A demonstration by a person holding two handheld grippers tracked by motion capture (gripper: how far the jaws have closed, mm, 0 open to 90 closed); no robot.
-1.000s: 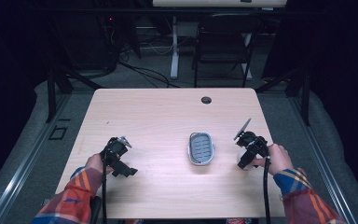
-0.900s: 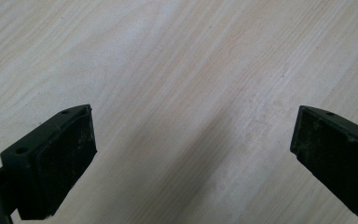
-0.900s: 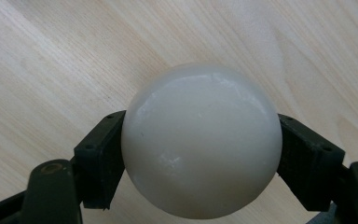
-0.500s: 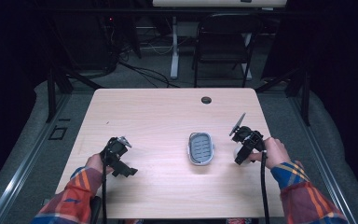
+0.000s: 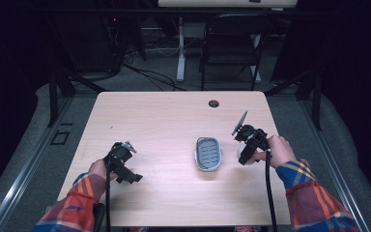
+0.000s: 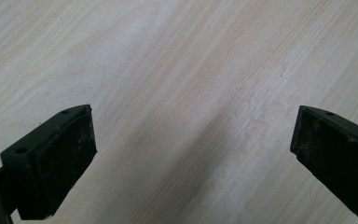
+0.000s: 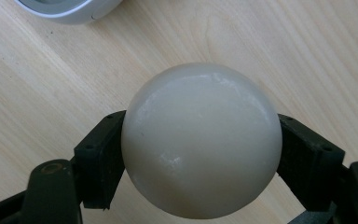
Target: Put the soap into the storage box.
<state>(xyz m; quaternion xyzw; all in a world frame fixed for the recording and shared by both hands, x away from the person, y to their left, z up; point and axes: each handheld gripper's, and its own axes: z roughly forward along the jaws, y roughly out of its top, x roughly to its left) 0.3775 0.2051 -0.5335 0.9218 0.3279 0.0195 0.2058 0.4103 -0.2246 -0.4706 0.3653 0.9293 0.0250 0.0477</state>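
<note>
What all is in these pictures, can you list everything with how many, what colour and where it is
Table: one, light wood, centre of the high view.
Soap dish: one, grey with white rim, right of table centre.
Soap: one, rounded, off-white, clamped in the right gripper.
Cable hole: one, dark, table's far edge.
Chair: one, dark, beyond the table.
Left gripper: one, black, jaws apart over bare wood.
Right gripper: one, black, right of the dish.
Sleeves: two, plaid.
</note>
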